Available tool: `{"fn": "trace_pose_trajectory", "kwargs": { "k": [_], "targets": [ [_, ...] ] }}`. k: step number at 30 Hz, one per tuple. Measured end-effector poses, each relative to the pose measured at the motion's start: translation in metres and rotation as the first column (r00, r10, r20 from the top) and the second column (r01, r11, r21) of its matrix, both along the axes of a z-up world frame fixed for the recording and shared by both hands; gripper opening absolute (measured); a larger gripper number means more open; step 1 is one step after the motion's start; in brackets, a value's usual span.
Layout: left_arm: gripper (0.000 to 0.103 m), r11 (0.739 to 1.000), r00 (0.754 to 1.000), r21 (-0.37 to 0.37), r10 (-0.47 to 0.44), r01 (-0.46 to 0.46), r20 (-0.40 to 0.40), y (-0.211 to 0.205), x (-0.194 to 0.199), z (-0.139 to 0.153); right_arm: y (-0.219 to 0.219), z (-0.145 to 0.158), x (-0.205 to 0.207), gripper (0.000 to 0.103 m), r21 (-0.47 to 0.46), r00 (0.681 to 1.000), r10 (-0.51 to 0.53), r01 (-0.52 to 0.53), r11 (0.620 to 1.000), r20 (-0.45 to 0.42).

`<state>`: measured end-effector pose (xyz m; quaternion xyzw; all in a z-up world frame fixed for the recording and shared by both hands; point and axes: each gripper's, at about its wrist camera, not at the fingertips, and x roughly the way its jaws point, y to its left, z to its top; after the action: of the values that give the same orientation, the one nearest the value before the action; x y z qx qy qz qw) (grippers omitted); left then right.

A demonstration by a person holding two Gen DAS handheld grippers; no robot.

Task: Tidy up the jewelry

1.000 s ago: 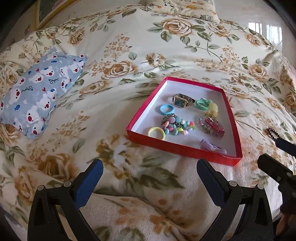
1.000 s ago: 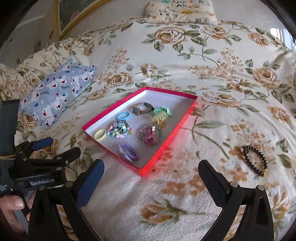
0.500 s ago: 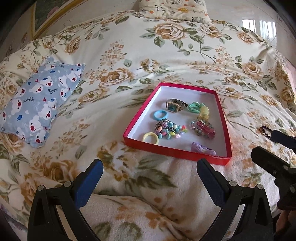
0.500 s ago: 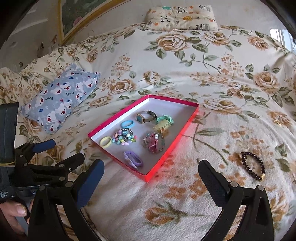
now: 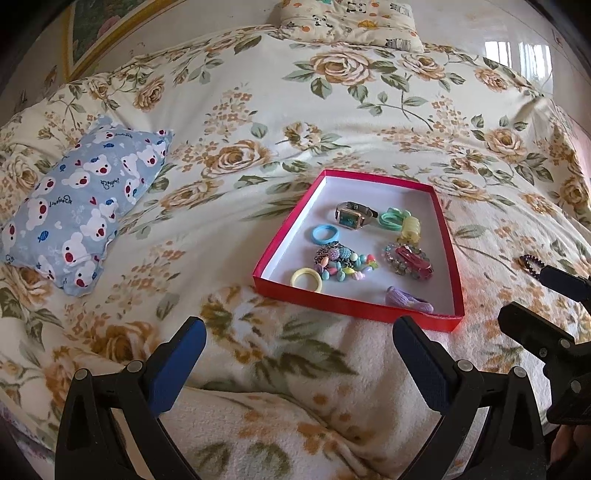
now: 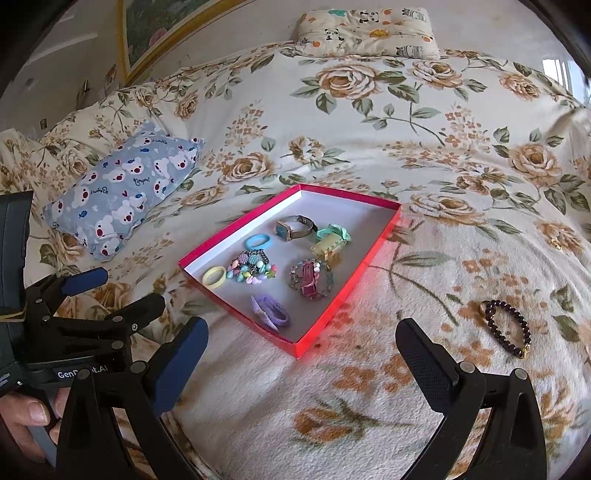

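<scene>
A shallow red tray (image 5: 448, 236) (image 6: 384, 229) lies on the floral bed. It holds a watch (image 5: 351, 216) (image 6: 293, 227), a blue ring (image 5: 325, 234), a yellow ring (image 5: 306, 279), a bead cluster (image 5: 341, 264), a pink clip on a bracelet (image 5: 410, 258), green and yellow clips and a purple band (image 6: 269, 312). A dark bead bracelet (image 6: 508, 326) (image 5: 530, 263) lies on the blanket right of the tray. My left gripper (image 5: 295, 349) is open and empty, held short of the tray. My right gripper (image 6: 301, 356) is open and empty, left of the bracelet.
A blue bear-print pillow (image 5: 81, 203) (image 6: 118, 192) lies at the left. A panda-print pillow (image 6: 365, 29) lies at the head of the bed. The right gripper's body (image 5: 546, 339) shows in the left wrist view, the left gripper's body (image 6: 74, 325) in the right wrist view.
Both grippers have pulled back and risen a little; tray and bracelet look smaller and farther. Nothing was taken hold of.
</scene>
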<state>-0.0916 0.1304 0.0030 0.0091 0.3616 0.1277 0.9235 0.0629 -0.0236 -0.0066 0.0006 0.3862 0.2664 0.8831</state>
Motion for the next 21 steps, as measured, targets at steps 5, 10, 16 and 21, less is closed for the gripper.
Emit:
{"fn": "trace_pose_trajectory", "kwargs": {
  "k": [5, 10, 16, 21],
  "targets": [
    [0.102, 1.000, 1.000, 0.000, -0.001, 0.001, 0.000, 0.0000, 0.0000, 0.0002, -0.0003, -0.0001, 0.0004, 0.102, -0.001, 1.000, -0.001, 0.001, 1.000, 0.000],
    [0.102, 1.000, 1.000, -0.004, -0.005, 0.005, -0.002, 0.0015, -0.0002, -0.0003, -0.0011, -0.0010, 0.0007, 0.102, -0.006, 1.000, -0.001, 0.001, 1.000, -0.004],
    [0.102, 1.000, 1.000, -0.005, -0.004, 0.004, -0.001, 0.0022, -0.0001, -0.0007, -0.0006, -0.0012, 0.0005, 0.102, -0.006, 1.000, 0.001, -0.001, 1.000, -0.002],
    [0.102, 1.000, 1.000, -0.003, -0.007, 0.007, -0.001, 0.0020, -0.0002, -0.0011, -0.0004, -0.0012, 0.0004, 0.102, -0.004, 1.000, 0.002, -0.002, 1.000, -0.003]
  ]
}}
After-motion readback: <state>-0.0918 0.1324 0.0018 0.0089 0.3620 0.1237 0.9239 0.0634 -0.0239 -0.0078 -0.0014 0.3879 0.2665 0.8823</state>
